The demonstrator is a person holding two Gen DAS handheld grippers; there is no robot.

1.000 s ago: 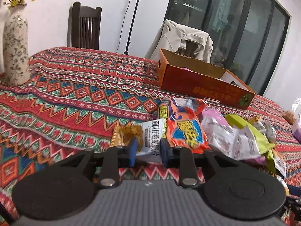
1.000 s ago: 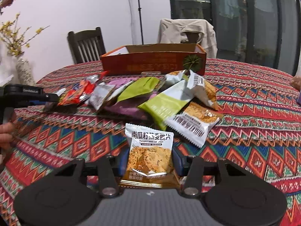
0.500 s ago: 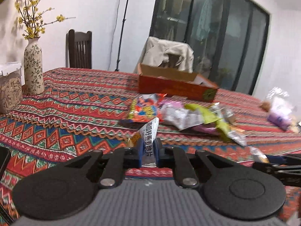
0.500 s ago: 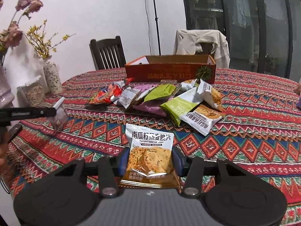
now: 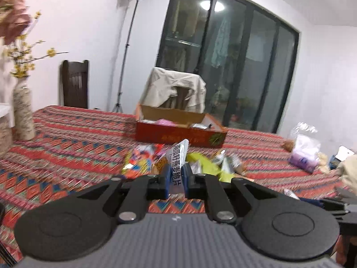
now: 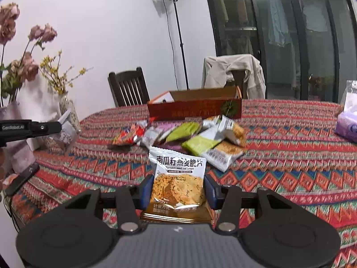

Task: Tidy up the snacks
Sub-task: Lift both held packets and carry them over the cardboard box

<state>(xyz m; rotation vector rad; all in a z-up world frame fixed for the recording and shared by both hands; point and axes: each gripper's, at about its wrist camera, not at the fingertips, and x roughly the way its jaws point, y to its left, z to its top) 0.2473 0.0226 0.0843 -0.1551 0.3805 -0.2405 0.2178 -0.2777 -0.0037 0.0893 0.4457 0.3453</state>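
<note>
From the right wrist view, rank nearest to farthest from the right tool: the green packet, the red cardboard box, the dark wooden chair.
1. green packet: in the snack pile just ahead of the right tool, slightly right.
2. red cardboard box: behind the pile, centre.
3. dark wooden chair: beyond the table's far edge, left of the box.

The right tool [image 6: 176,188] pinches a pumpkin-seed crisp packet [image 6: 177,184] flat between its pads. At twelve o'clock lies a snack pile [image 6: 191,134], beyond it a red box [image 6: 195,109] on the patterned worktop [image 6: 290,156].

blur: snack pile [image 5: 178,165] | box contents [image 5: 169,122] perhaps packets
</note>
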